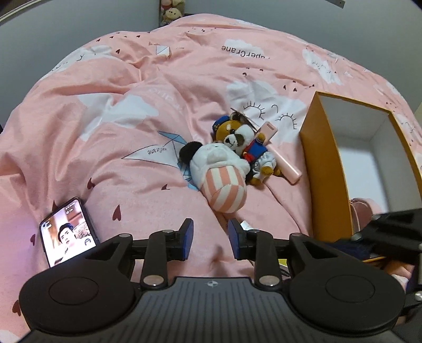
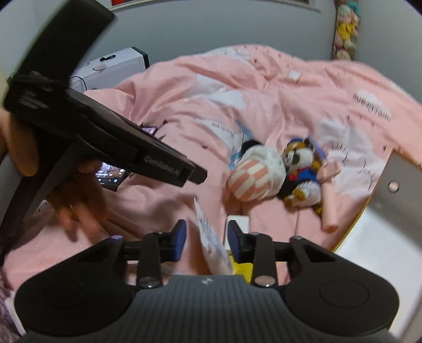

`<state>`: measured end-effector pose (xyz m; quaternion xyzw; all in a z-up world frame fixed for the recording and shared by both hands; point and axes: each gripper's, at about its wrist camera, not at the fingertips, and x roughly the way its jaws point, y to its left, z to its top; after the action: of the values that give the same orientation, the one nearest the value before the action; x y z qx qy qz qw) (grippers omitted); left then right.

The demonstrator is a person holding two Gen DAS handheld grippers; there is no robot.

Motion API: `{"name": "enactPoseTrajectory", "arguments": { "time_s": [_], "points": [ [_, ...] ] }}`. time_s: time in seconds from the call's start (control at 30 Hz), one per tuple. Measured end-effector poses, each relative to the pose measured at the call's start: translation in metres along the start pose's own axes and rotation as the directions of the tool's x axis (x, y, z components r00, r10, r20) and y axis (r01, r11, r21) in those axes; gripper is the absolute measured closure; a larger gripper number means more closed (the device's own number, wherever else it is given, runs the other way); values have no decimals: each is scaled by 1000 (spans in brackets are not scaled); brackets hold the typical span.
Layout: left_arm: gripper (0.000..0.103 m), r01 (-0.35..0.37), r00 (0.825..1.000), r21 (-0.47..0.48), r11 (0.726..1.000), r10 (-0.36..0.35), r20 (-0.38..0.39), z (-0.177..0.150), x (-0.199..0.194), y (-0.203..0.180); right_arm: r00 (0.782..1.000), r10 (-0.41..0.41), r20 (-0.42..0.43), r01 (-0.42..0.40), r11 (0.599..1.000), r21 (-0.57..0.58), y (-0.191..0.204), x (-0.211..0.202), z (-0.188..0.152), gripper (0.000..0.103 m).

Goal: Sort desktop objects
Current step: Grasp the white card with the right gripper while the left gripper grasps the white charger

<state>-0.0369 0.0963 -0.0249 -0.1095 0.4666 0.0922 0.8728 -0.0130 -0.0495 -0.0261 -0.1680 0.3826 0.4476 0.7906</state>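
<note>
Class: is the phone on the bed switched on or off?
On. The phone screen is lit and shows a picture of a person.

Bed under rumpled pink duvet [image 1: 126, 87] printed with white clouds and small hearts, plain grey wall [image 1: 263, 12] behind, white cabinet [image 2: 116, 68] beside bed, column of soft toys [image 2: 345, 34] against wall, dim indoor light

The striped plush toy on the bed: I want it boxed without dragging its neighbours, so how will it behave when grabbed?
The striped plush toy looks soft and stuffed, so it will probably squash and sag rather than stay stiff. It seems light for its bulk. It leans against the bear plush, which lies over the pink stick, so lifting it may nudge both on the rumpled duvet.
</note>
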Motion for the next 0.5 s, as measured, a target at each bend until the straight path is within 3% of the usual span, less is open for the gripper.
{"name": "enactPoseTrajectory", "arguments": {
  "time_s": [0.07,0.13,0.33,0.5],
  "points": [
    [70,9,1000,-14,1000,-9,4,0,0,2,1000,1,-16,-1,1000,20,-1,5,-2,76],
    [70,21,1000,-45,999,-21,-2,2,2,6,1000,3,-27,-1,999,48,-5,9,-4,91],
    [70,97,991,-96,991,-105,-81,5,14,8,1000,-17,14,14,989,150,-23,-8,-9,95],
    [65,157,972,-137,978,-178,-155,8,33,2,993,-41,113,7,958,286,-51,-46,-10,96]
  ]
}}
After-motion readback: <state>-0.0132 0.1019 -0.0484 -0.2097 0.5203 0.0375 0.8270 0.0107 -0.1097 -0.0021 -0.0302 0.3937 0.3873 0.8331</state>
